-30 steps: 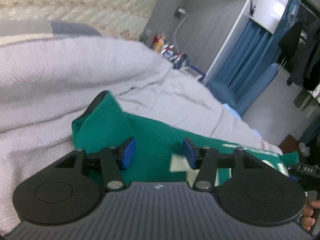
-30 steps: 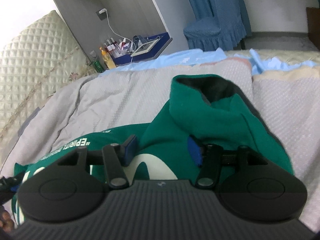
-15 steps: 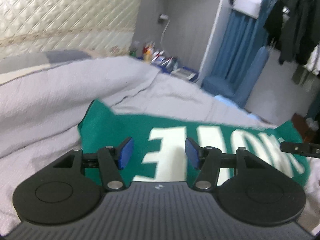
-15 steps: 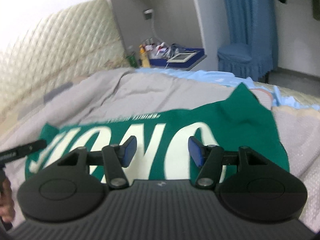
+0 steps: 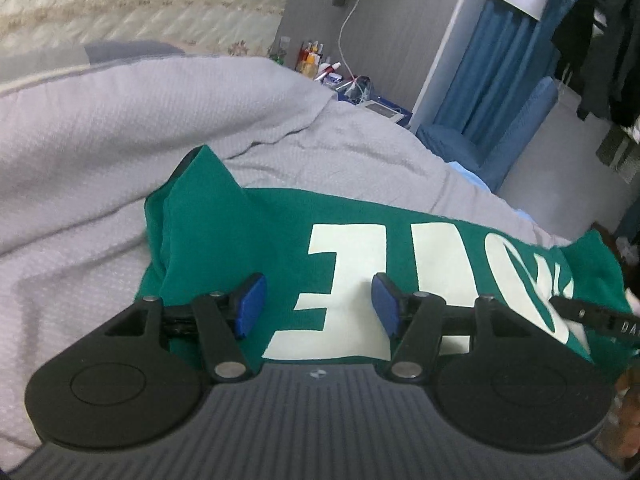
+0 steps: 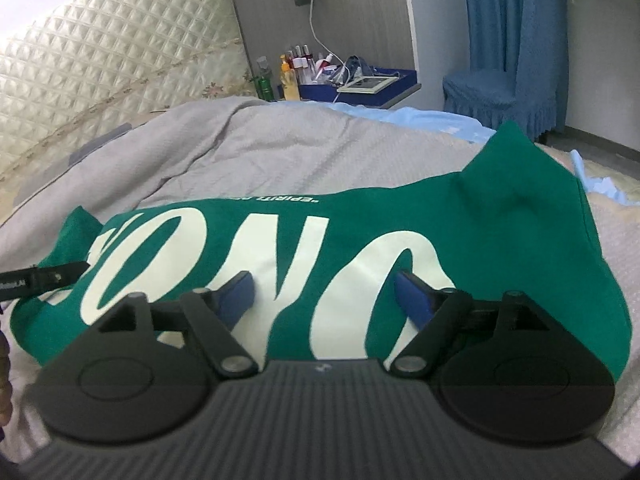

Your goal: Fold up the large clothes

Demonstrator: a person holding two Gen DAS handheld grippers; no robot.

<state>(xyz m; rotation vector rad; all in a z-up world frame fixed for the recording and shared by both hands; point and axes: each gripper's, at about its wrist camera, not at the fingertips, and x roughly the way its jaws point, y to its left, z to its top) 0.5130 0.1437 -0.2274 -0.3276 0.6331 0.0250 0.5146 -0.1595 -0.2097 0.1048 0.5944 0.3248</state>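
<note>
Both my left gripper [image 5: 316, 300] and right gripper [image 6: 322, 294] are spread, empty. The green sweatshirt [image 5: 360, 240] looks soft, floppy; I'd pinch its thick near hem corners.

The green garment [image 5: 256, 240] is matt knit cloth carrying smooth, pale printed lettering [image 6: 280, 248]. The grey bedspread [image 5: 100, 128] is matt cloth with a fine waffle texture, and the headboard [image 6: 100, 48] is quilted padding with a slight sheen. The left claw [image 5: 318, 306] and right claw [image 6: 324, 296] are matt black plastic (blue pads [image 5: 250, 308], bright metal pivot pins [image 6: 234, 364]).
</note>
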